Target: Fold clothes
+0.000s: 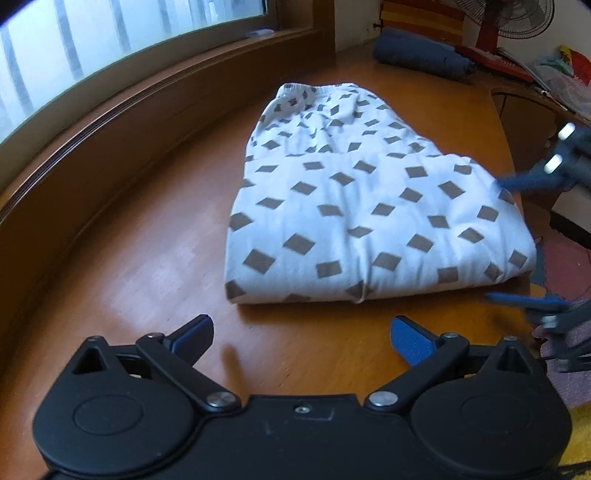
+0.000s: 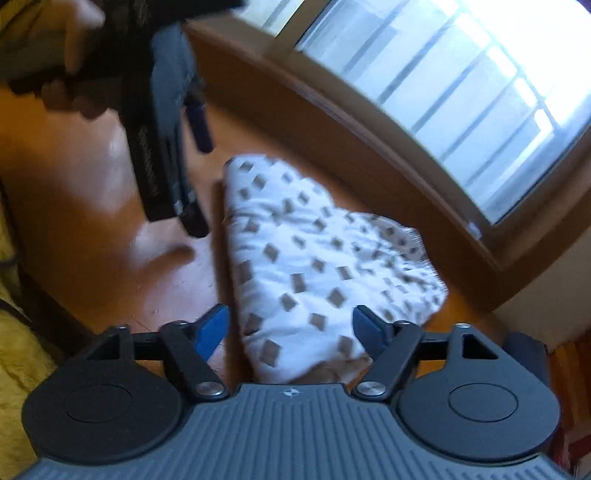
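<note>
Already the white patterned garment (image 1: 354, 206) lay folded into a compact bundle on the wooden table (image 1: 147, 258) beside the window, both the left gripper (image 1: 303, 339) and right gripper (image 2: 291, 328) spread apart and empty, leaving seemingly just tidying or stacking.

The right gripper (image 1: 495, 240) enters the left wrist view at the right edge, smeared and cut off behind its blue fingers. In the right wrist view the left gripper (image 2: 201, 184) at upper left is blurred, its holder's hand (image 2: 74, 48) indistinct. The folded patterned garment (image 2: 314, 266) is soft there, its near end hidden behind the gripper body. A fan (image 1: 517, 18) is cropped at the upper right.
</note>
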Demonstrator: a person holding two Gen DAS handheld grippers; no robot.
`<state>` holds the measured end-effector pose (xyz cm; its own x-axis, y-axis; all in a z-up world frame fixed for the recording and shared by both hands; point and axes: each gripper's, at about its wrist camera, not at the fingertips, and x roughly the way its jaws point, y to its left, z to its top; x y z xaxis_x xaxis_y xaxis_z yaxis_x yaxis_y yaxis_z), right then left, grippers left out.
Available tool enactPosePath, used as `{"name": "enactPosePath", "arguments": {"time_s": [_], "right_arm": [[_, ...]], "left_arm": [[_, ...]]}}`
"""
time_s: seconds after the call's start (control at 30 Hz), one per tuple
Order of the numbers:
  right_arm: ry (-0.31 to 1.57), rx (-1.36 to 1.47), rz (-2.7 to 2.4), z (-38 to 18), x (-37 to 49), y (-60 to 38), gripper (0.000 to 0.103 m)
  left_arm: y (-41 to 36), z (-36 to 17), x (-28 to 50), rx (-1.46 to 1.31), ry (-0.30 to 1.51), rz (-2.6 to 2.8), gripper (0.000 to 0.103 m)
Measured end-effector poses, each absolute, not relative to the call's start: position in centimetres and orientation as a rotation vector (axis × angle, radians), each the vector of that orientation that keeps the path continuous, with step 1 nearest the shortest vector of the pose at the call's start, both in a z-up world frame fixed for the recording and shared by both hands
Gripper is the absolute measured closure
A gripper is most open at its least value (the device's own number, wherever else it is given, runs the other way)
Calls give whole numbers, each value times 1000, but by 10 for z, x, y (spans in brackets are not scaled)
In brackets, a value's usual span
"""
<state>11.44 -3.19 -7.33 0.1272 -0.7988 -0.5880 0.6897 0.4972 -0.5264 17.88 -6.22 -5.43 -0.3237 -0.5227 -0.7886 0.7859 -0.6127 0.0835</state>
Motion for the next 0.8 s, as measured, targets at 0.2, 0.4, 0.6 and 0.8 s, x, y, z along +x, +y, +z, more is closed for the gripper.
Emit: {"name": "enactPosePath", "arguments": {"time_s": [0.2, 0.4, 0.6, 0.8], "right_arm": [[825, 143, -1122, -65, 100, -61, 65], [625, 384, -1063, -40, 76, -68, 67], [733, 112, -1160, -23, 82, -29, 7], [913, -150, -1164, -57, 86, -17, 5]], "left_arm": [[-62, -60, 166, 1042, 381, -2044, 0], [-73, -69, 150, 940, 426, -2082, 1], [-77, -60, 157, 866, 505, -2110, 2], [-76, -49, 153, 857, 509, -2117, 2]]}}
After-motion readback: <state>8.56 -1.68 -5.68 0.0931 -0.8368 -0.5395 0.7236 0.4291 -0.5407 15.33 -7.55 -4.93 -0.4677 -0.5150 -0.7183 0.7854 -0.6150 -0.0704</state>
